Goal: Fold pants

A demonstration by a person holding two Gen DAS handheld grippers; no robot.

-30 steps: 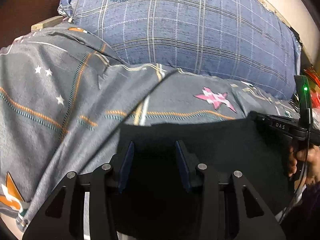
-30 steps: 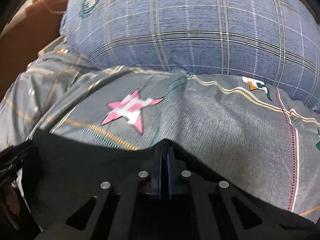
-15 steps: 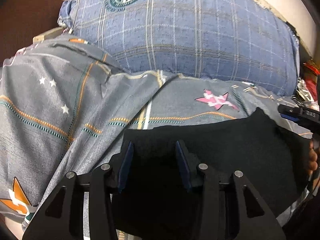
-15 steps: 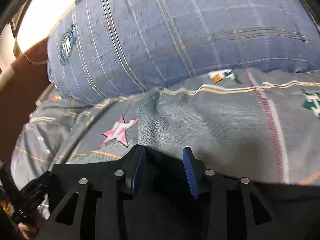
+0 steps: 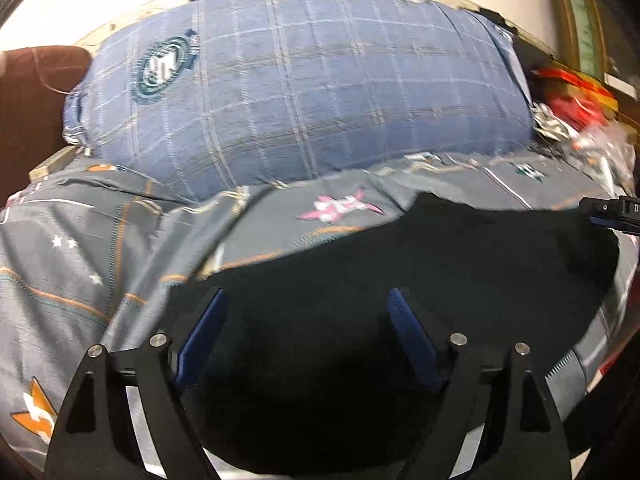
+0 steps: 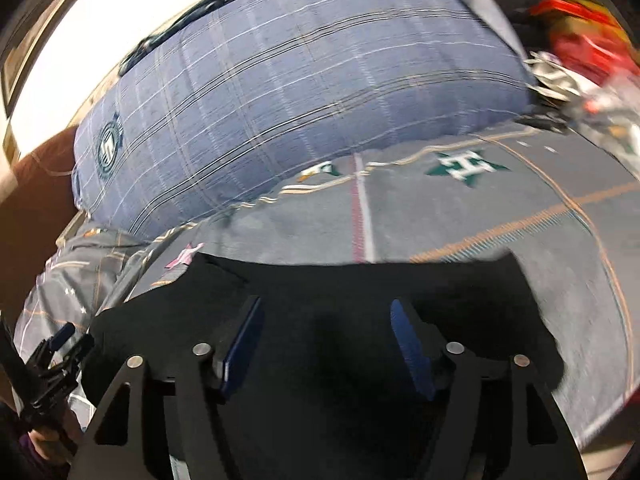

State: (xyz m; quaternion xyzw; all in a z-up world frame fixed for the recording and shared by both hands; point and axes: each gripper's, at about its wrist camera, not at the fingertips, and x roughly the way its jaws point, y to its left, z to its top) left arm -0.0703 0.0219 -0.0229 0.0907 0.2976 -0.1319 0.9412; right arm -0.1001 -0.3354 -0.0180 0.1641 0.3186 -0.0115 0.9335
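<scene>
The black pants (image 5: 460,256) lie folded flat on the grey patterned bedsheet (image 5: 80,248), and they fill the lower half of both wrist views (image 6: 360,292). My left gripper (image 5: 308,312) hovers over the near left part of the cloth; its jaws are opening and its blue pads (image 5: 202,332) stand wide apart with nothing pinched. My right gripper (image 6: 324,320) is above the right part of the pants, its jaws also opening, blue pads (image 6: 410,344) clear of the fabric. The right gripper's tip (image 5: 608,210) shows at the right edge of the left wrist view.
A large blue plaid pillow (image 5: 304,92) lies behind the pants across the bed. Red packets and clutter (image 5: 576,96) pile up at the far right. A brown headboard or chair (image 5: 32,96) stands at the far left. A hand (image 6: 44,436) holds the left gripper.
Both grippers have let go of the black pants and opened wide. Both have pulled back and up from the cloth, so more of the pillow and wall shows.
</scene>
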